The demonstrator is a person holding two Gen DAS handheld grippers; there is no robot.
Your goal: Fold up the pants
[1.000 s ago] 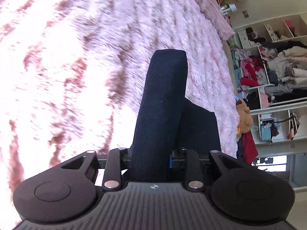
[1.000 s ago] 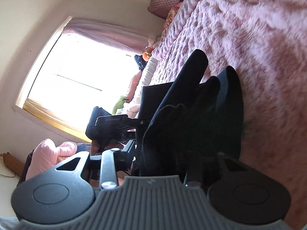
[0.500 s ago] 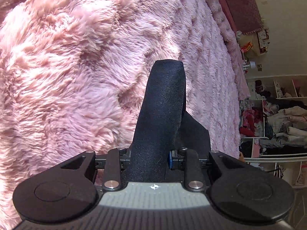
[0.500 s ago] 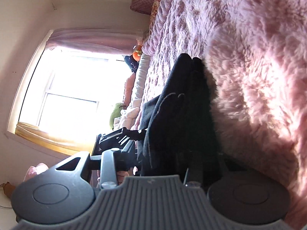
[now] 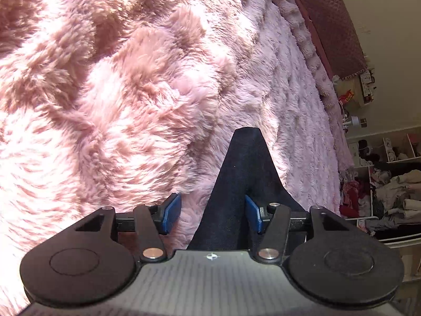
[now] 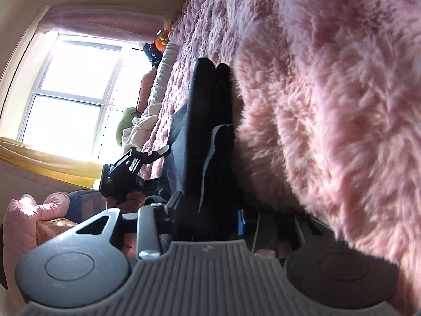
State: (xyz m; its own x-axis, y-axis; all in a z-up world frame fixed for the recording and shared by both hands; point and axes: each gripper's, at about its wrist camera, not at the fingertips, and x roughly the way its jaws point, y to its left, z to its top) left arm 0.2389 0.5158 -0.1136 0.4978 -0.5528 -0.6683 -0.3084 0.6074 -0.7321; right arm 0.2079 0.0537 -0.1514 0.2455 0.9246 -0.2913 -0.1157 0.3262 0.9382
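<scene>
The dark navy pants (image 5: 238,184) lie on the fluffy pink blanket (image 5: 118,92). In the left wrist view a fold of them stands between my left gripper's (image 5: 213,212) blue pads (image 5: 171,210), which are spread apart; the cloth rests against the right pad only. In the right wrist view the pants (image 6: 208,137) rise as a bunched dark fold straight ahead of my right gripper (image 6: 208,218). Its fingers sit against the cloth, with the fold filling the gap between them. The left gripper (image 6: 131,163) shows there too, at the pants' far edge.
The pink blanket (image 6: 329,92) covers the bed. A dark red headboard (image 5: 329,21) and shelves of clothes (image 5: 389,184) stand at the right in the left wrist view. A bright window (image 6: 71,84), pillows and soft toys (image 6: 126,123) lie beyond the pants in the right wrist view.
My left gripper has opened and let go of the pants fold it was pinching. Both grippers have come down close to the blanket, and the fold lies lower.
</scene>
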